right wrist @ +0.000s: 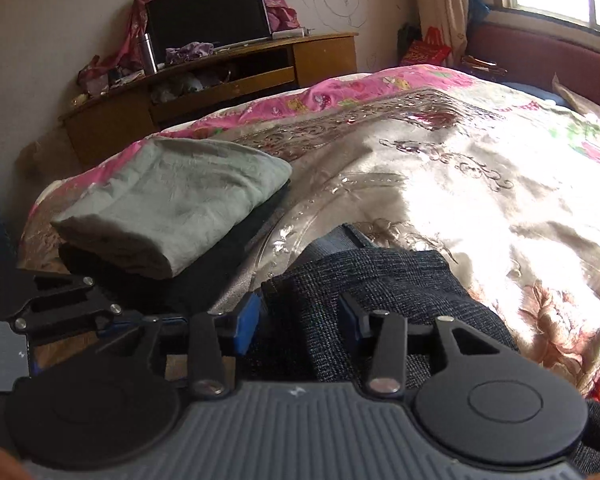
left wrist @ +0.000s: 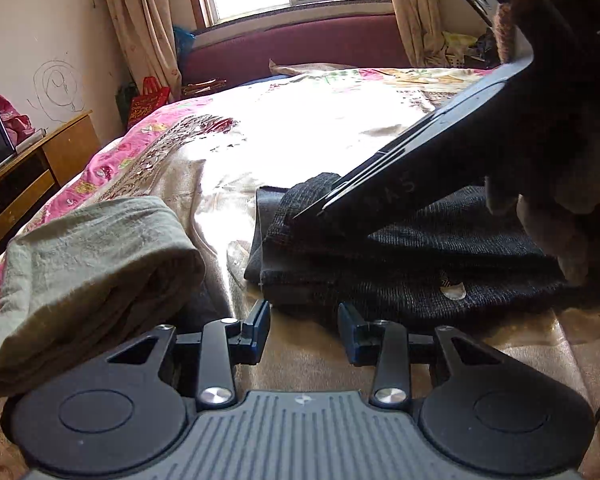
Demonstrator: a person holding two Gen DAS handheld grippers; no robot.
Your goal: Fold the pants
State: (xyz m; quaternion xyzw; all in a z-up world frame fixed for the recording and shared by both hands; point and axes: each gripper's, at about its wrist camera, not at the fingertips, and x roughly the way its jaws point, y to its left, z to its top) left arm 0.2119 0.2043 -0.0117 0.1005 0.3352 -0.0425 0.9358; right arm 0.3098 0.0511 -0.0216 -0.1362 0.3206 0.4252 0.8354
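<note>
Dark grey woven pants (left wrist: 400,264) lie folded in layers on the bed, straight ahead of my left gripper (left wrist: 304,320). That gripper is open just short of their near edge, with only bedspread between its fingers. My right gripper (left wrist: 312,210) comes in from the upper right and rests its tip on top of the pants, held by a hand in a brown fuzzy sleeve (left wrist: 560,200). In the right wrist view the right gripper (right wrist: 299,318) stands open, the pants (right wrist: 380,280) lying under and between its blue pads without being pinched. The left gripper (right wrist: 112,318) shows at the left edge.
A folded grey-green cloth (right wrist: 172,208) sits on a dark garment (right wrist: 236,240) to the left of the pants. The shiny floral bedspread (right wrist: 460,184) stretches beyond. A wooden cabinet (right wrist: 220,80) with a screen stands by the wall, and a maroon headboard (left wrist: 300,44) under the window.
</note>
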